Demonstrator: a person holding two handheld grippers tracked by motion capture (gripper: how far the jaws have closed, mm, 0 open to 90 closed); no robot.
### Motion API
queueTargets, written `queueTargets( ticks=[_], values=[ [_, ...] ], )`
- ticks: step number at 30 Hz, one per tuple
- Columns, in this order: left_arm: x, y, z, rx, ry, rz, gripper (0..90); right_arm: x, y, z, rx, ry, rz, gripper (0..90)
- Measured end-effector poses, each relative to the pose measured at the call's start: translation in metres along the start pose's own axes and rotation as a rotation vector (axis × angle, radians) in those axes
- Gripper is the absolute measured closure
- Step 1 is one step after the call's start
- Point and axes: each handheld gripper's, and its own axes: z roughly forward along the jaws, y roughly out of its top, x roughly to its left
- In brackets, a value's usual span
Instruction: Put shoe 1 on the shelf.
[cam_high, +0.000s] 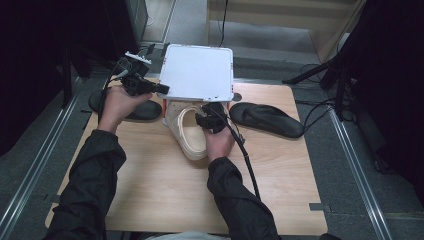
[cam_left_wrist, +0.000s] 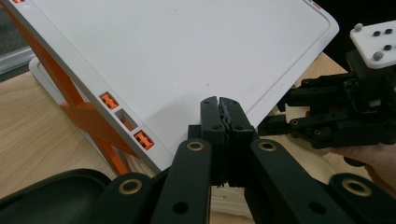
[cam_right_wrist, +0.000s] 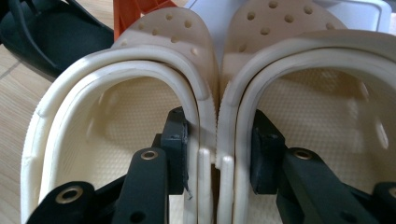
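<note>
Two cream perforated clogs (cam_right_wrist: 116, 93) lie side by side on the wooden table (cam_high: 165, 190), toes under a white shoe rack (cam_high: 200, 72). My right gripper (cam_right_wrist: 219, 154) reaches into them from the heel end, one jaw inside each clog. Its pads (cam_right_wrist: 177, 149) press the two adjoining side walls together. In the high view that gripper (cam_high: 206, 116) sits over the clogs (cam_high: 186, 136). My left gripper (cam_left_wrist: 222, 107) is shut with nothing in it, held level just above the rack's white top (cam_left_wrist: 187, 56), at its front left corner (cam_high: 150, 88).
One black slipper (cam_high: 267, 120) lies to the right of the clogs, another (cam_high: 145, 110) to the left under my left hand. The rack has orange legs (cam_left_wrist: 84, 116). The near half of the table is bare wood.
</note>
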Motion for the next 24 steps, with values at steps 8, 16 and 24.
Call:
queueTargets(
  ticks=[8,16,24],
  values=[
    [-0.001,0.0,0.0,0.001,0.004,-0.001,89.7,-0.003,-0.005,0.002,0.004,0.016,0.007,62.7],
    [-0.001,0.0,0.0,0.001,0.006,-0.003,89.7,-0.003,-0.007,-0.005,-0.001,0.052,-0.003,53.8],
    [-0.001,0.0,0.0,0.0,0.006,-0.005,89.6,-0.005,-0.007,-0.021,-0.004,0.077,-0.013,51.4]
  ],
)
